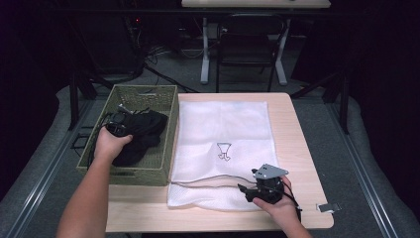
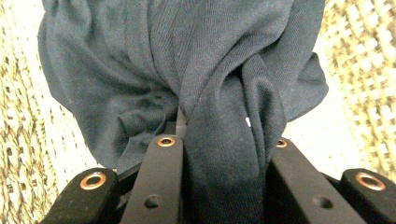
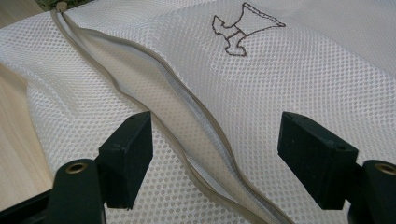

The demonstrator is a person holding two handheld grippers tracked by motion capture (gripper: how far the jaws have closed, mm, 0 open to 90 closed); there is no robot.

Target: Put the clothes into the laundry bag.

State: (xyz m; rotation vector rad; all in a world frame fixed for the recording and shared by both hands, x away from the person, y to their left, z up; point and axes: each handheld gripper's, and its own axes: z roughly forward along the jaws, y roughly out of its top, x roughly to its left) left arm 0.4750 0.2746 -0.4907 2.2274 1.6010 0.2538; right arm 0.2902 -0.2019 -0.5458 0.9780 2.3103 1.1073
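— Dark navy knit cloth [image 2: 187, 70], bunched up, sits in the woven olive-green rectangular basket [image 1: 148, 91] at the left of the pale wooden surface [image 1: 297, 129]. Who has hold of it?

— That's the left gripper [image 1: 118, 128]. In the left gripper view its black fingers [image 2: 159, 182] are clamped on a thick fold of the cloth, with the rest of the fabric hanging beyond them over the basket's woven floor.

— And the right gripper [image 1: 262, 191]?

— It rests at the near right of the surface, on the front edge of the white mesh laundry bag [image 1: 223, 129] with the small embroidered mark. Its fingers [image 3: 128, 154] are spread wide apart and grasp nothing; they straddle the bag's grey zipper [image 3: 187, 116], which lies unzipped with the opening gaping a little.

— Where does the bag lie against the basket?

— Flat on the surface, just beside the basket's right wall, its zipper end toward the person.
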